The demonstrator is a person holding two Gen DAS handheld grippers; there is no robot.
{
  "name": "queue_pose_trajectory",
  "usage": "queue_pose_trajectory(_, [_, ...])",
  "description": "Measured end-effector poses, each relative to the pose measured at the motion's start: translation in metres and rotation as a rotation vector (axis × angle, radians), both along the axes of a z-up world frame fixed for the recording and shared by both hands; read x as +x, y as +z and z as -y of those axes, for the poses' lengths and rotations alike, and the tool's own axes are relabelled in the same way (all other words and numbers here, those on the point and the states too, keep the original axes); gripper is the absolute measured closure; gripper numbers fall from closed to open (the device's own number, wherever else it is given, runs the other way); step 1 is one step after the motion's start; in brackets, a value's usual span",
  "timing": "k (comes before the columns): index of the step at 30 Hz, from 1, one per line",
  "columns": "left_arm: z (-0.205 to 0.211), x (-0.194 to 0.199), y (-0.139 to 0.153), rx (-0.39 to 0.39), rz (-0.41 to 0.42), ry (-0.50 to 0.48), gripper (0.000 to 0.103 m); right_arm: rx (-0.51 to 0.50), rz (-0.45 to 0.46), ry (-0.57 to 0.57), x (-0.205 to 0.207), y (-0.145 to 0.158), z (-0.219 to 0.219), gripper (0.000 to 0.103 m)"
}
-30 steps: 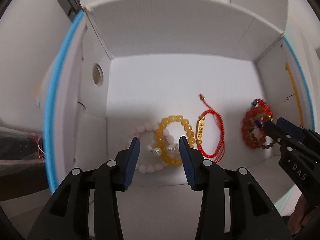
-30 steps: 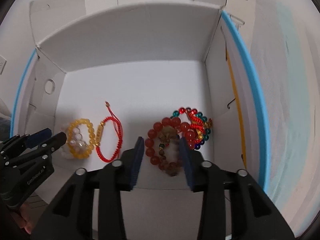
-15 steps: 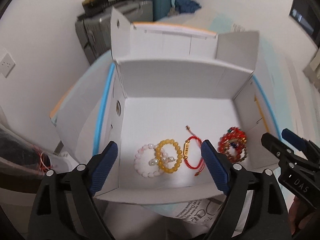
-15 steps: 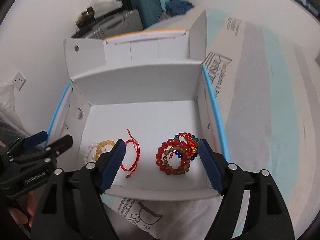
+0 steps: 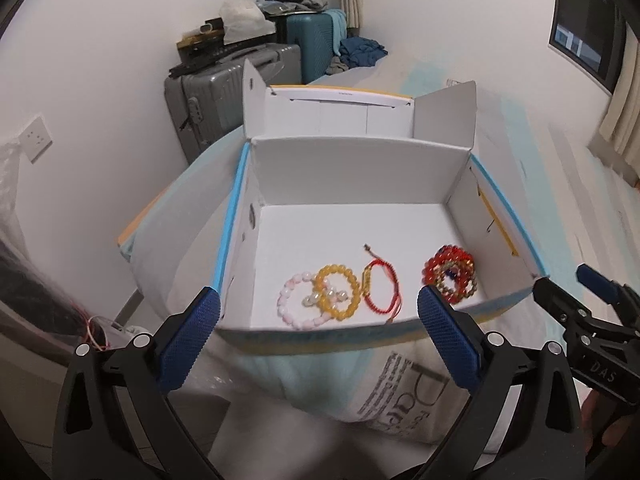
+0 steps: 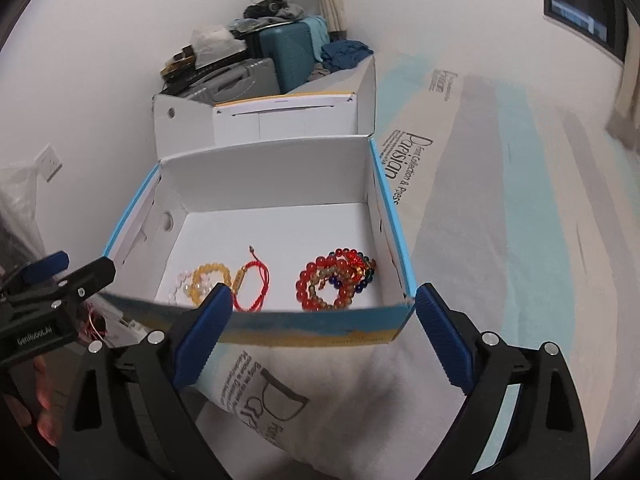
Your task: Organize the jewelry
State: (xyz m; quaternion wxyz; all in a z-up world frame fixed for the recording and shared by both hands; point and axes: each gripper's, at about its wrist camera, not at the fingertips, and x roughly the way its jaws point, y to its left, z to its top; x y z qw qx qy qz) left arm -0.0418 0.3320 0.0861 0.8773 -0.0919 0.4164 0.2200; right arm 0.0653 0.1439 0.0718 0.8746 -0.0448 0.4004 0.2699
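Note:
An open white cardboard box point(image 5: 360, 168) with blue edges holds the jewelry; it also shows in the right wrist view point(image 6: 280, 176). Inside lie a pink bead bracelet point(image 5: 289, 304), a yellow bead bracelet point(image 5: 338, 290), a red cord bracelet point(image 5: 382, 288) and a pile of red and multicoloured bead bracelets point(image 5: 450, 276); the pile also shows in the right wrist view point(image 6: 336, 282). My left gripper point(image 5: 318, 334) is wide open and empty, in front of the box. My right gripper point(image 6: 322, 330) is wide open and empty too, near the box's front wall.
The box stands on a bed with a printed plastic-covered mattress point(image 6: 500, 200). Grey point(image 5: 224, 96) and teal point(image 5: 316, 40) suitcases stand against the wall behind. A wall socket point(image 5: 36, 138) is at the left.
Both grippers have opened wide and drawn back and up out of the box. The bracelets stay lying on the box floor.

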Motion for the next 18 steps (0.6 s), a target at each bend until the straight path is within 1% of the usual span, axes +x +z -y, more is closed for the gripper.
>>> queue_pose_trajectory(3, [0.003, -0.008, -0.006, 0.018, -0.011, -0.001, 0.006, -0.019, 0.023, 0.011, -0.012, -0.004, -0.001, 0.013])
queue_pose_trajectory(4, [0.002, -0.011, -0.008, 0.013, -0.011, 0.004, 0.006, -0.023, 0.029, 0.014, -0.015, -0.006, -0.001, 0.013])
queue_pose_trajectory(5, [0.002, -0.014, -0.009, 0.007, -0.004, 0.008, 0.006, -0.025, 0.034, 0.015, -0.019, -0.007, -0.001, 0.013])
queue_pose_trajectory(7, [0.004, -0.021, -0.010, 0.022, 0.004, 0.011, 0.006, -0.031, 0.044, 0.013, -0.024, -0.009, -0.002, 0.013])
queue_pose_trajectory(9, [0.005, -0.026, -0.014, 0.028, 0.002, 0.011, 0.006, -0.032, 0.040, 0.016, -0.028, -0.011, -0.003, 0.013])
queue_pose_trajectory(16, [0.003, -0.032, -0.022, 0.013, 0.008, 0.017, 0.006, -0.026, 0.024, 0.014, -0.033, -0.016, -0.007, 0.013])
queue_pose_trajectory(18, [0.002, -0.032, -0.025, 0.017, -0.002, 0.020, 0.006, -0.028, 0.024, 0.008, -0.033, -0.017, -0.007, 0.013])
